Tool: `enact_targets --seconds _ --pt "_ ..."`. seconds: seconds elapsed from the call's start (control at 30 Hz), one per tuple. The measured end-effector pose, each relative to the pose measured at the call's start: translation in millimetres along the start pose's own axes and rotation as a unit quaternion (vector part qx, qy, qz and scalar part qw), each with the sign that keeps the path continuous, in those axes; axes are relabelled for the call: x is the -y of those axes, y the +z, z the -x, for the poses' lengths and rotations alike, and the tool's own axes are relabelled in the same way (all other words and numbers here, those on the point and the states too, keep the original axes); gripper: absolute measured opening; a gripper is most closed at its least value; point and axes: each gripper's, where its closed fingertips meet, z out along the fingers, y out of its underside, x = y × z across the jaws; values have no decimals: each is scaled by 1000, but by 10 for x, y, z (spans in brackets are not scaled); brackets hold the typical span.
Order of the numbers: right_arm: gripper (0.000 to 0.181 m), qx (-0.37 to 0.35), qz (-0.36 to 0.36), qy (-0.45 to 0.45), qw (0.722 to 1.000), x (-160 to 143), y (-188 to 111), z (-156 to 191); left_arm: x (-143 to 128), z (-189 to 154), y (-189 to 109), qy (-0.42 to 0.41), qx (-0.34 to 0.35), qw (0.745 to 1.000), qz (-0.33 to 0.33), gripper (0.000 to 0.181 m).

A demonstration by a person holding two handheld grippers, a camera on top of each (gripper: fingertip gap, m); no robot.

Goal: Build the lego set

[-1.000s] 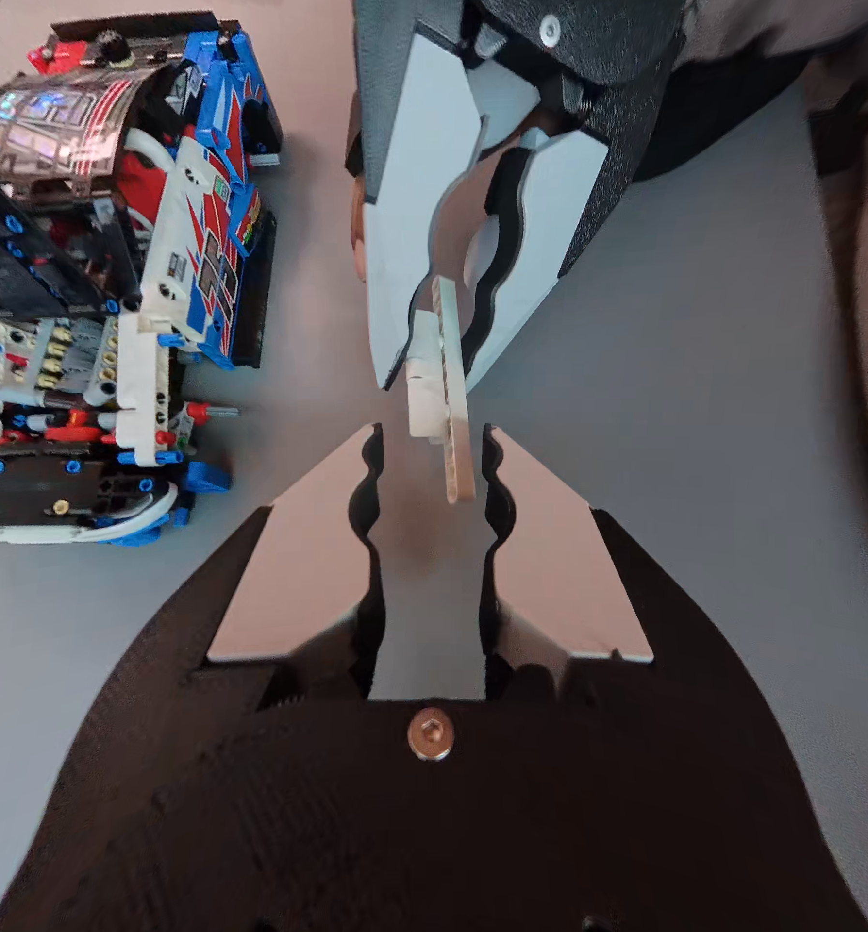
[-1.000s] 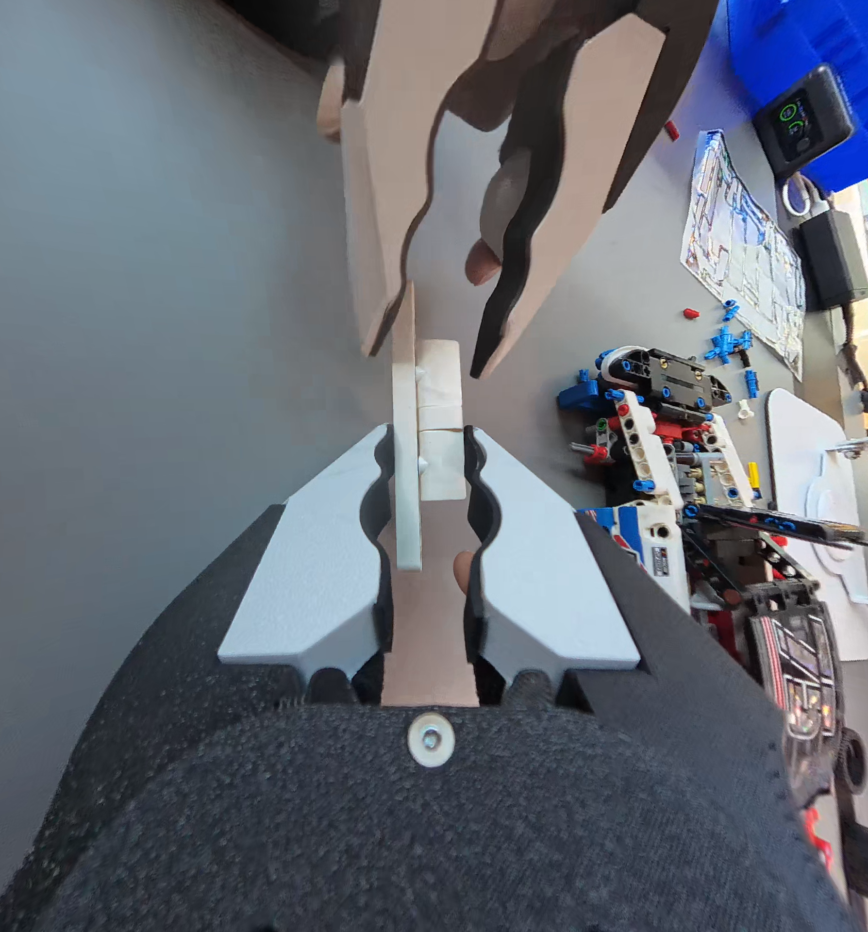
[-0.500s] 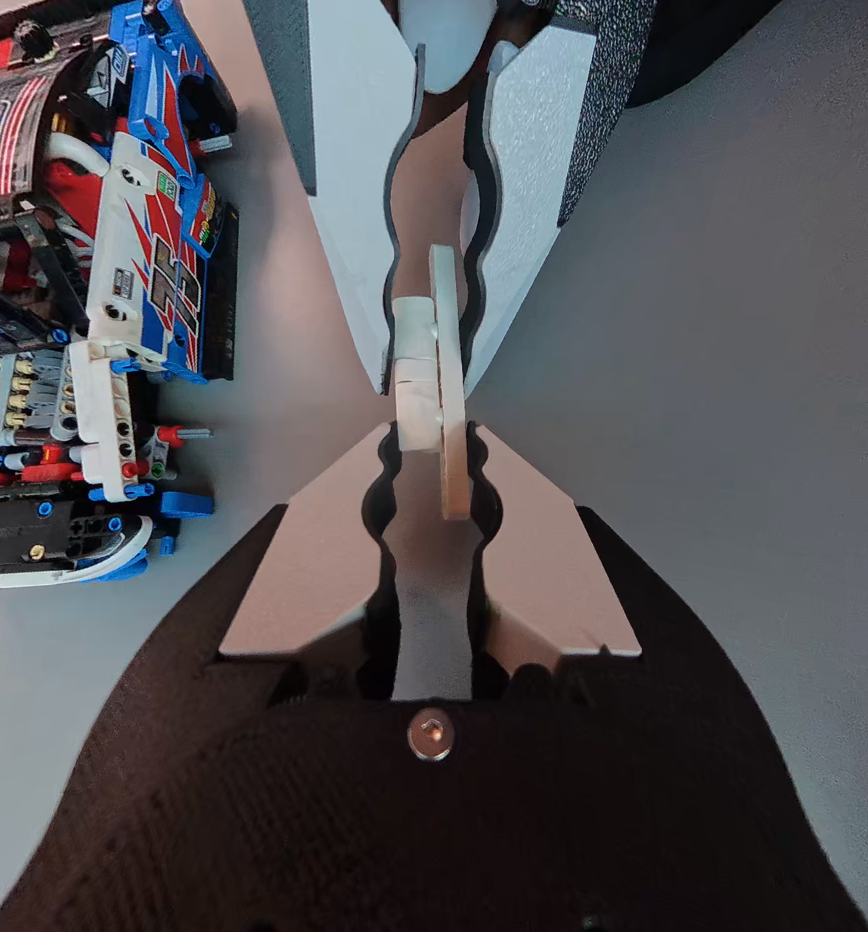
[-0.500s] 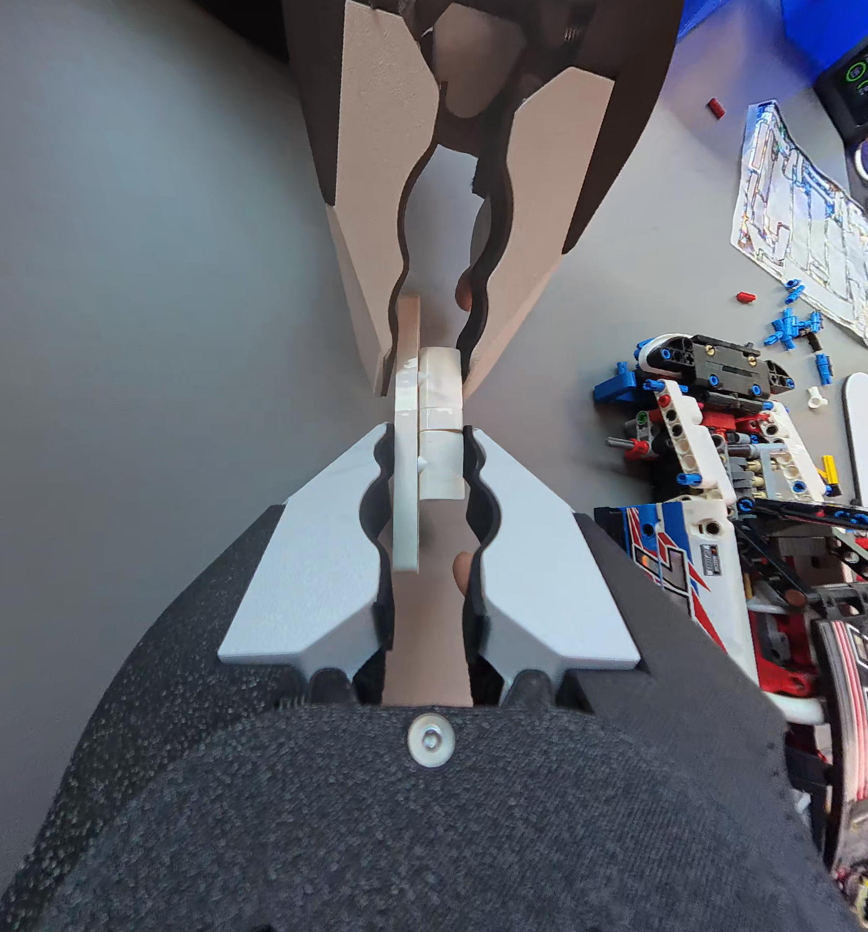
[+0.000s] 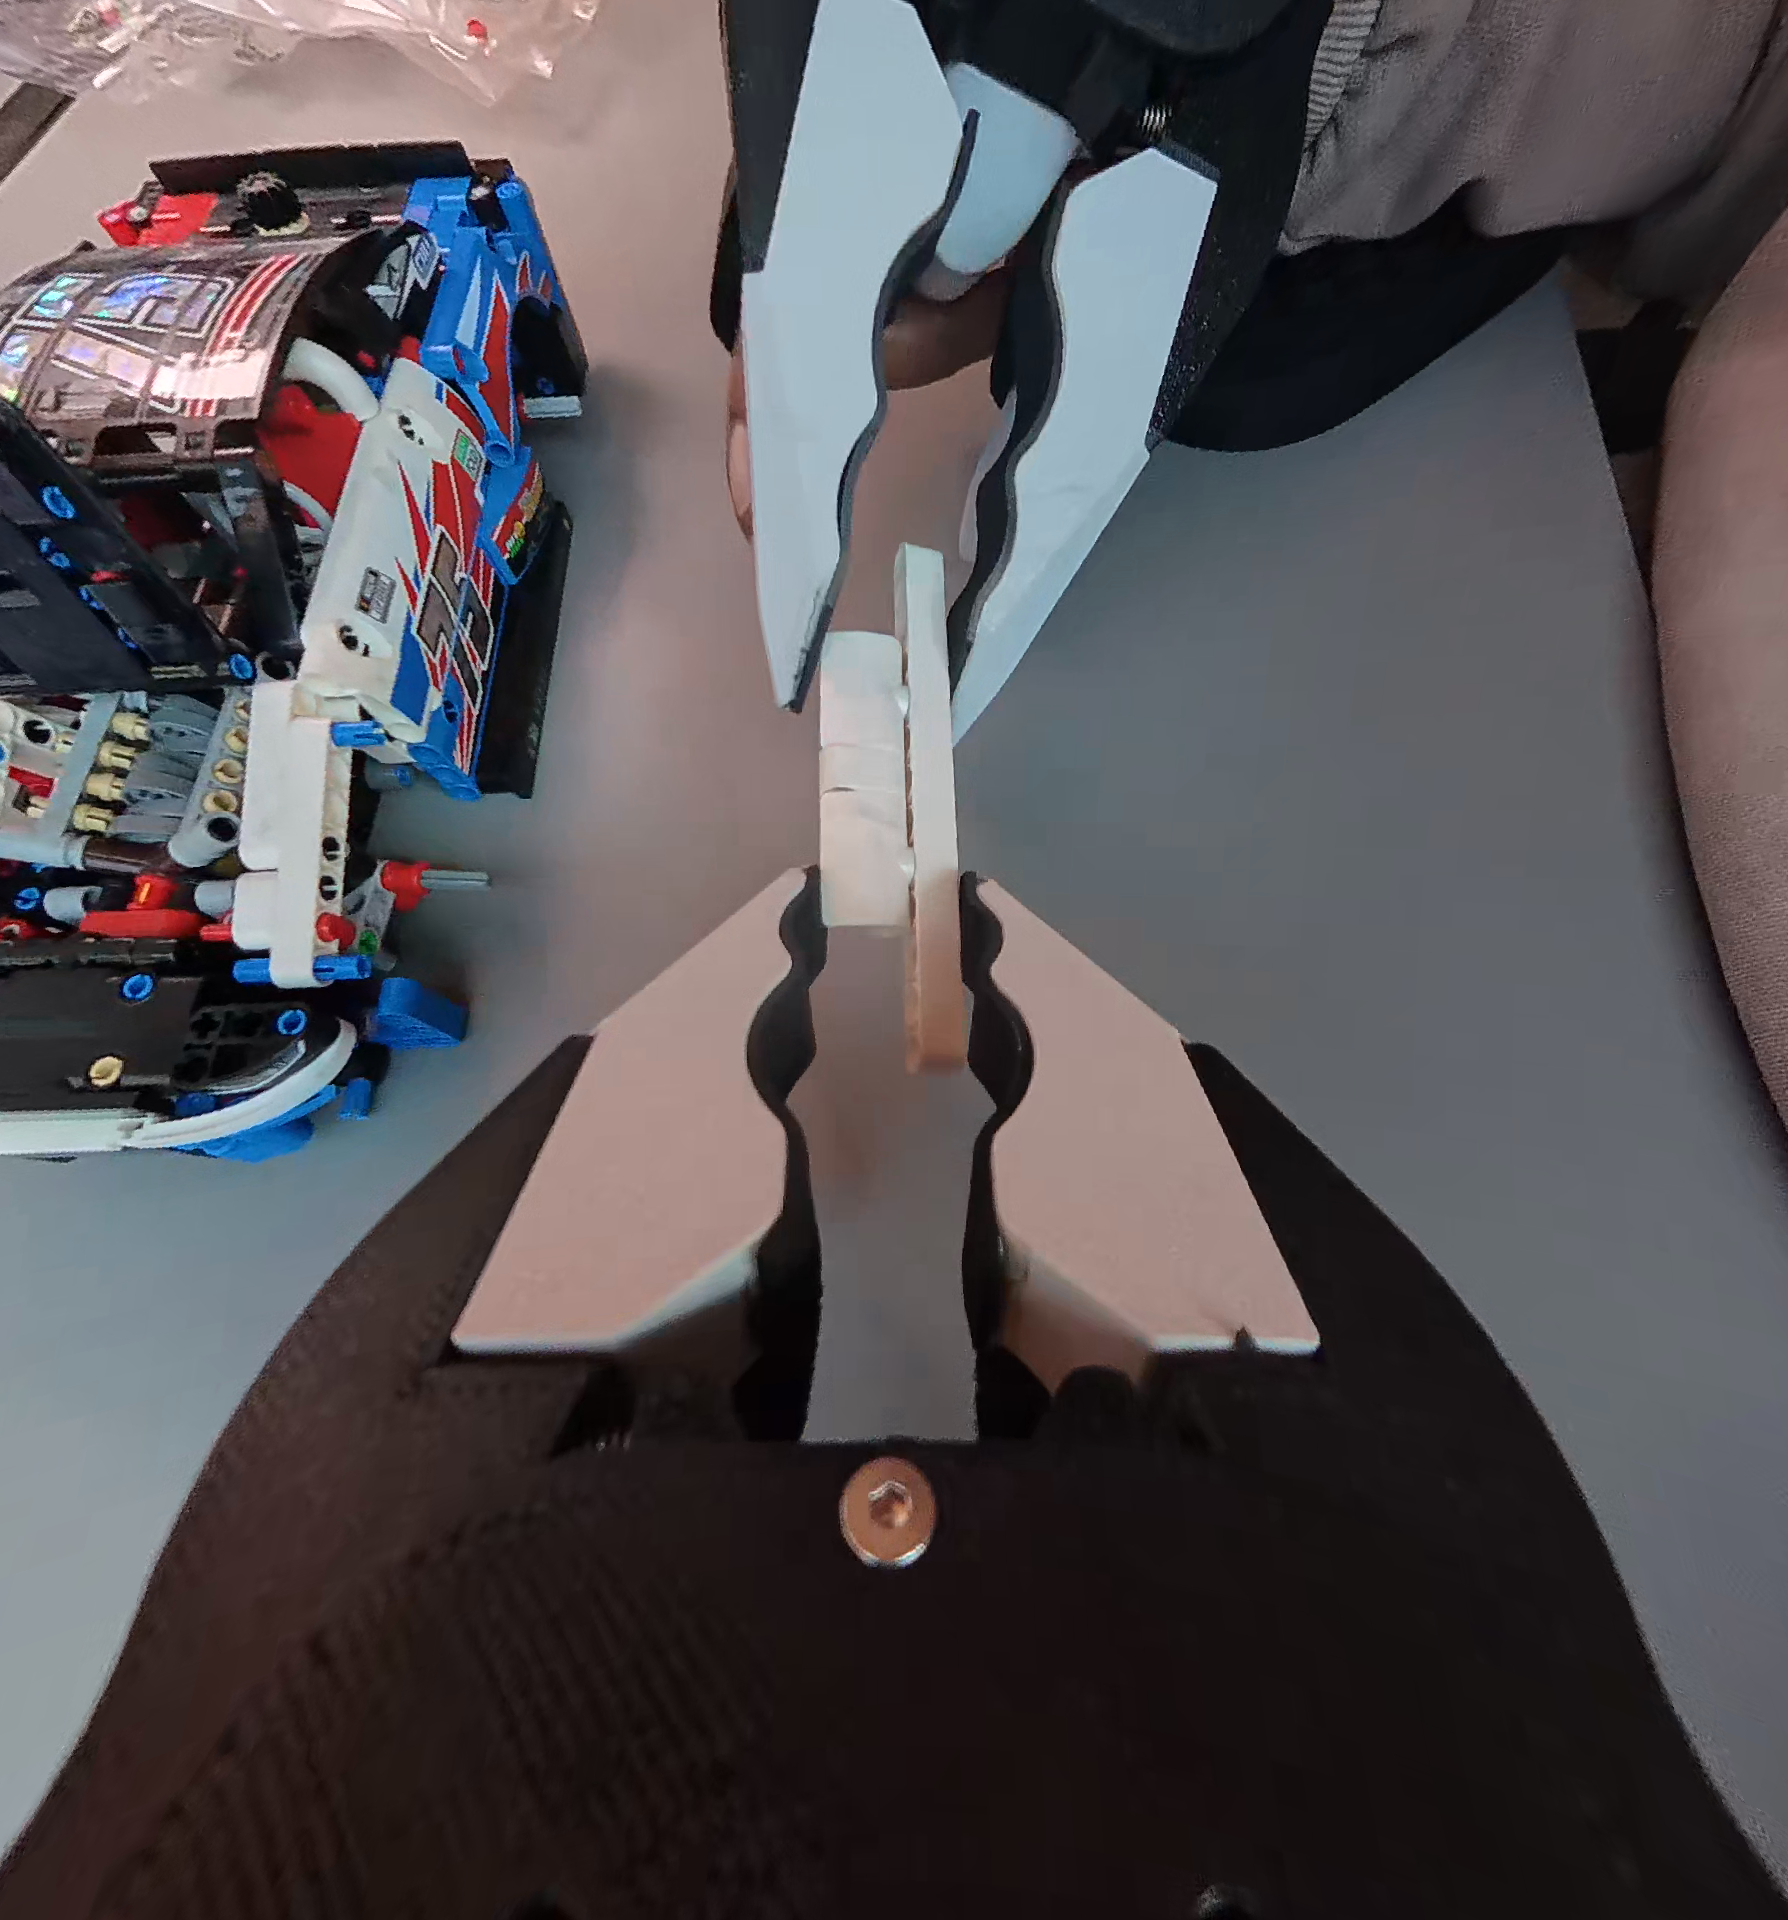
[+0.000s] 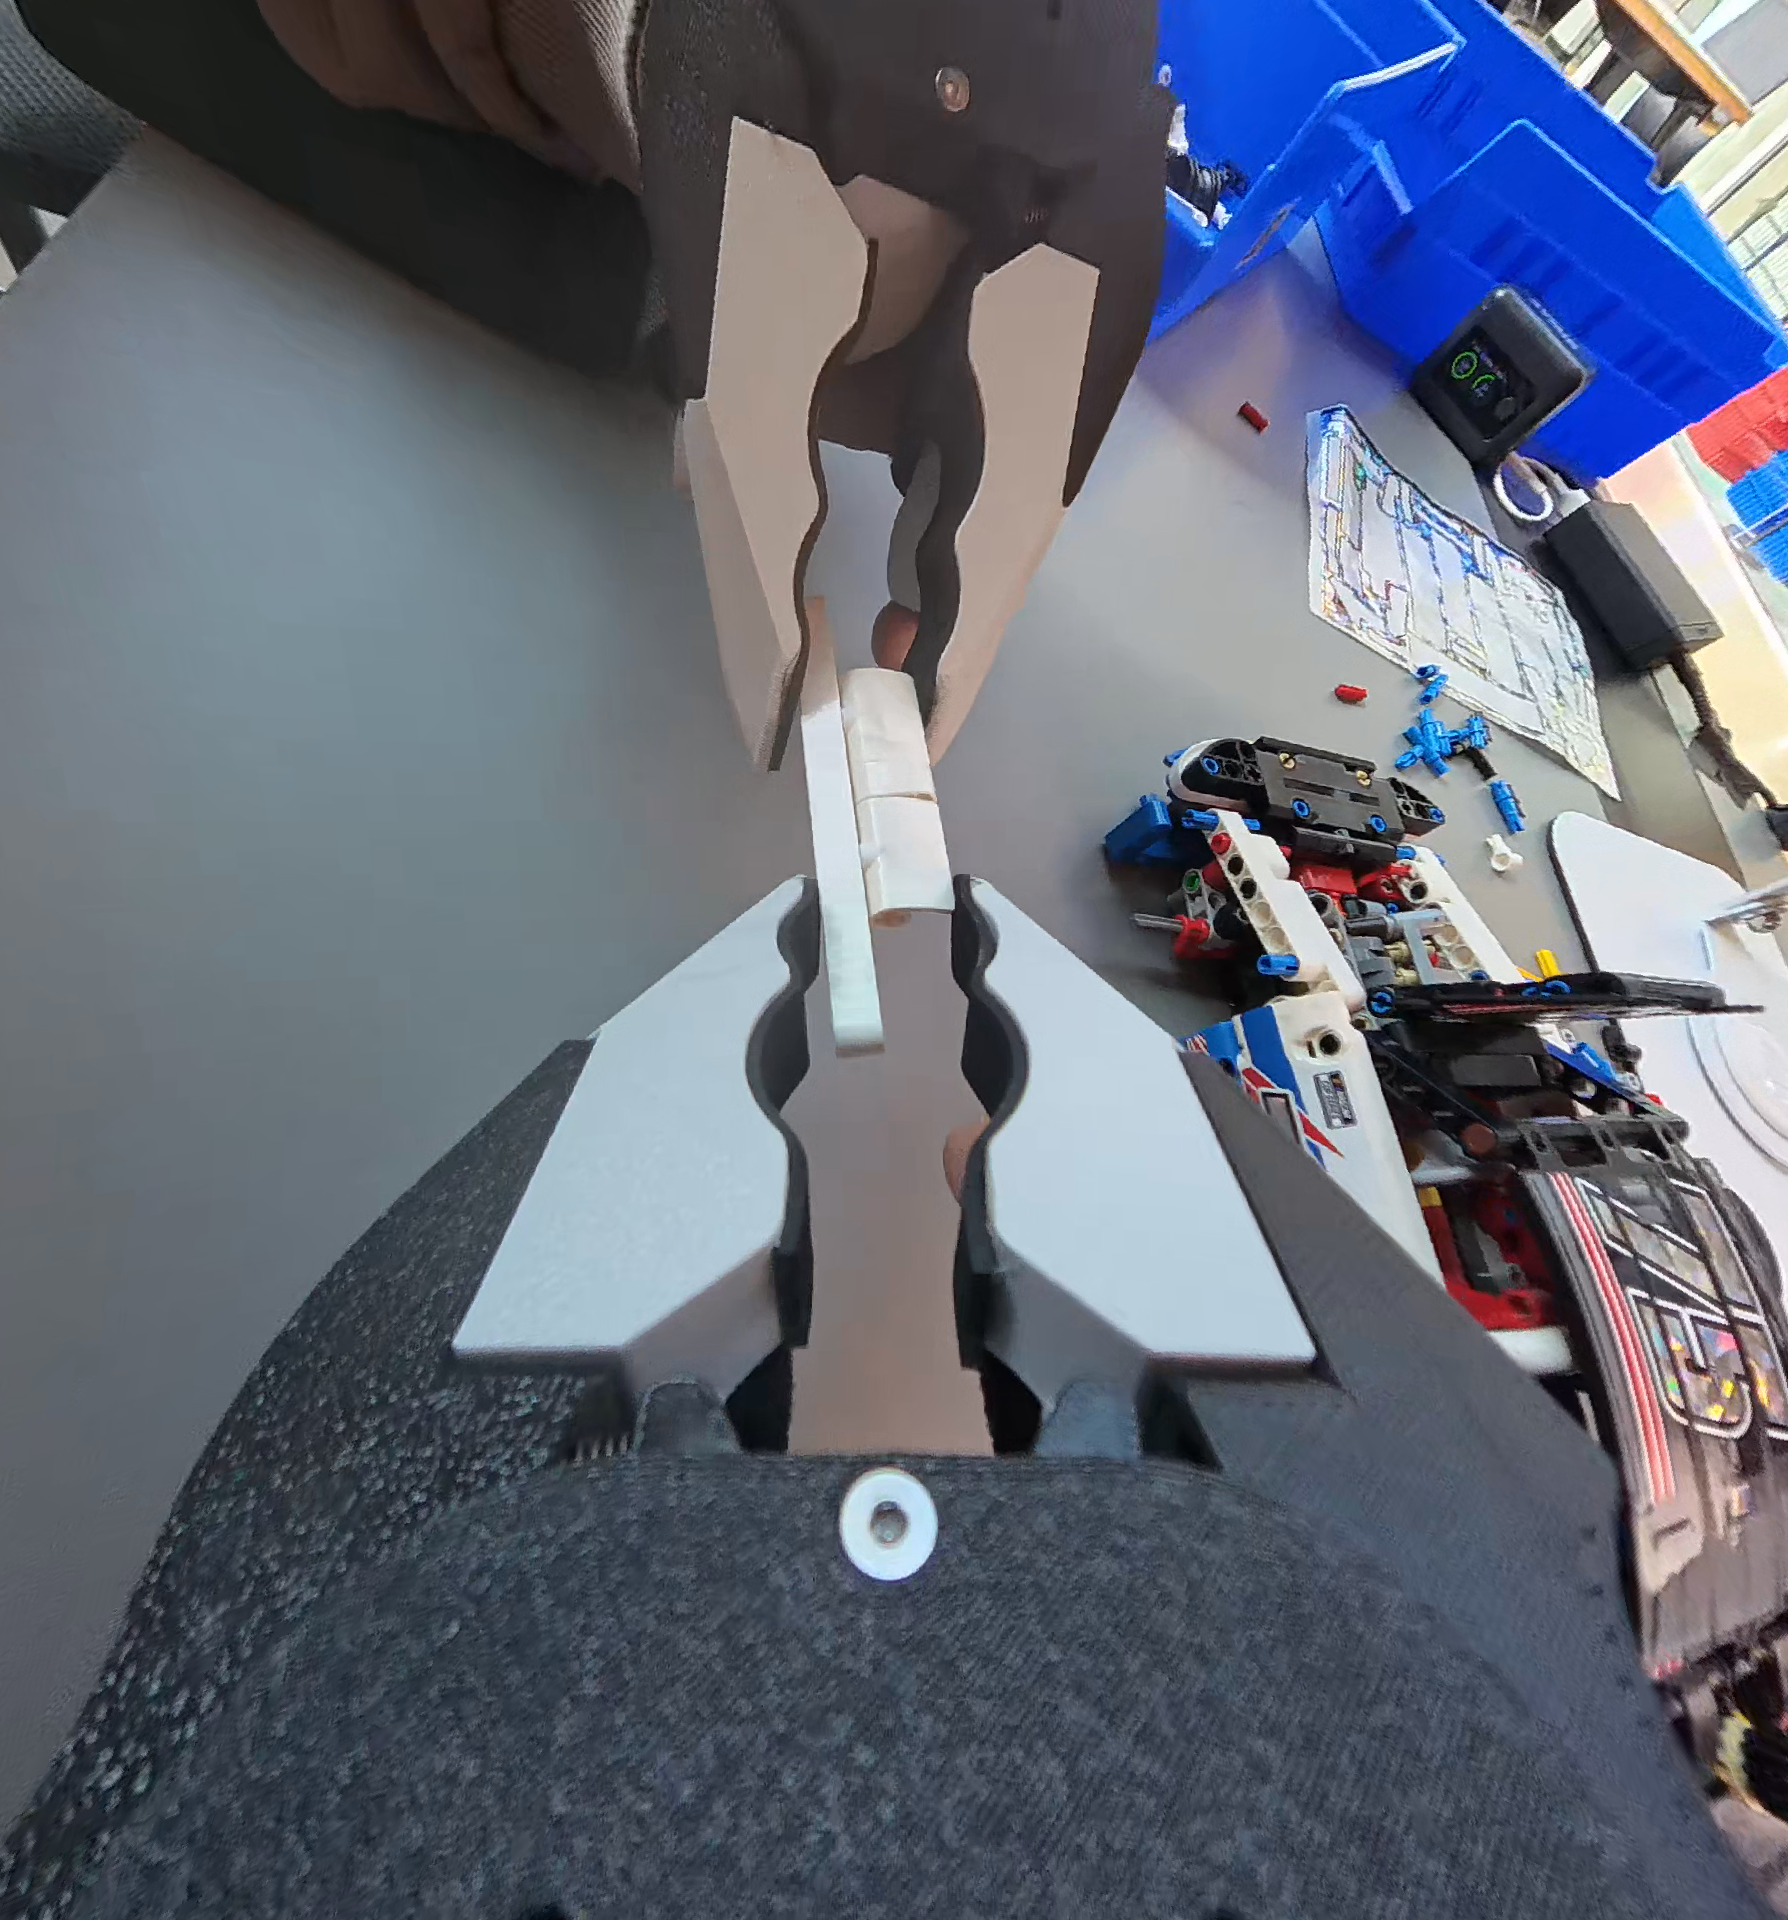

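Note:
A white lego piece point(image 5: 926, 790), a thin plate with small white blocks on one face, hangs above the grey table between my two grippers, which face each other tip to tip. My left gripper point(image 5: 890, 883) is shut on its near end. My right gripper point(image 6: 885, 883) is shut on the other end of the piece point(image 6: 838, 831). The right gripper also shows in the left wrist view point(image 5: 879, 717), and the left gripper in the right wrist view point(image 6: 854, 743). The part-built blue, white, red and black lego car point(image 5: 246, 623) sits on the table beside them, and shows in the right wrist view point(image 6: 1389, 1039).
Beyond the car lie an instruction sheet point(image 6: 1441, 592), loose blue pins point(image 6: 1441, 738), a small screen device point(image 6: 1492, 374), a black adapter point(image 6: 1628, 582), blue bins point(image 6: 1492, 208) and a white tray point(image 6: 1700, 987). Plastic bags point(image 5: 298, 31) lie at the far left. A sleeve point(image 5: 1752, 727) is at right. Less than 4 cm separates the two grippers' tips.
My left gripper moved up to the white piece and closed on its free end. The grippers then drew a little apart, and less of the piece now sits inside the right jaws.

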Motion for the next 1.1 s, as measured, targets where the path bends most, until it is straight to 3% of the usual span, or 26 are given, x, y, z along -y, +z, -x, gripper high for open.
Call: enact_targets --seconds 0.03,0.27,0.37,0.4,0.73,0.97,1.1 --pt "24 5 -4 6 1000 7 -5 9 0 -9 3 -3 -2 1000 -2 24" --pt "24 -12 -10 53 998 -14 -25 -106 10 116 -58 -44 16 998 -29 27" --pt "24 -28 -22 71 997 -6 -88 -198 19 172 -124 -54 26 997 -44 17" --pt "24 -31 -27 75 996 0 -103 -215 39 181 -144 -54 29 997 -53 8" --pt "24 -46 -36 60 997 -10 -70 -217 69 192 -160 -11 49 997 -64 8" --pt "27 -27 34 46 998 -271 28 -114 -217 125 -64 24 40 998 33 6" --pt "29 -20 1 70 997 -186 -39 -149 -314 166 -123 30 46 997 53 6"
